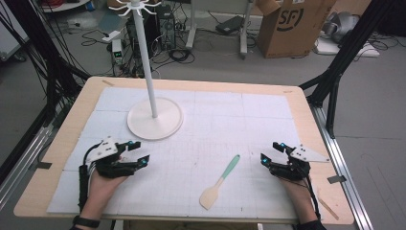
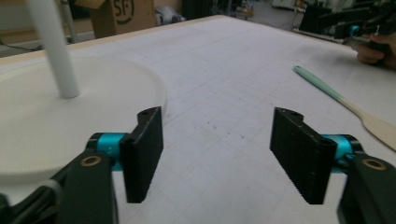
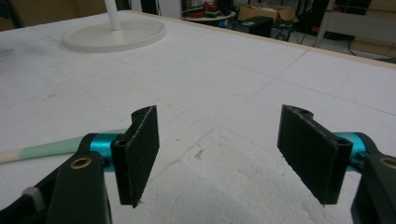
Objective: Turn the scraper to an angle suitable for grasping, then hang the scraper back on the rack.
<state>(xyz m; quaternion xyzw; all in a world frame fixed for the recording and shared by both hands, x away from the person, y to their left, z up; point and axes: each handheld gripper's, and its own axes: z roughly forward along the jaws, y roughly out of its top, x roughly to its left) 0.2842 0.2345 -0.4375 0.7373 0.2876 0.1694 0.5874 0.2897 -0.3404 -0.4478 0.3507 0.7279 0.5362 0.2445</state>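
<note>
A spatula [image 1: 221, 181] with a mint green handle and a pale wooden blade lies flat on the white mat, between the two hands and nearer the right one. My left gripper [image 1: 140, 153] hovers at the mat's left, open, nothing between its jaws [image 2: 217, 140]; the spatula [image 2: 327, 88] lies well off to its right. My right gripper [image 1: 269, 152] rests at the mat's right, open and empty [image 3: 224, 149], with the spatula handle [image 3: 46, 149] beside its left jaw. A white hanger stand [image 1: 154, 120] with a round base and thin pole stands ahead of the left gripper.
The stand's base [image 2: 93, 102] lies close in front of the left jaws, its pole [image 2: 53, 46] rising at the left. A white gridded mat [image 1: 230, 120] covers the wooden table [image 1: 62, 143]. Cables, a cardboard box [image 1: 292, 24] and black frame legs stand on the floor beyond.
</note>
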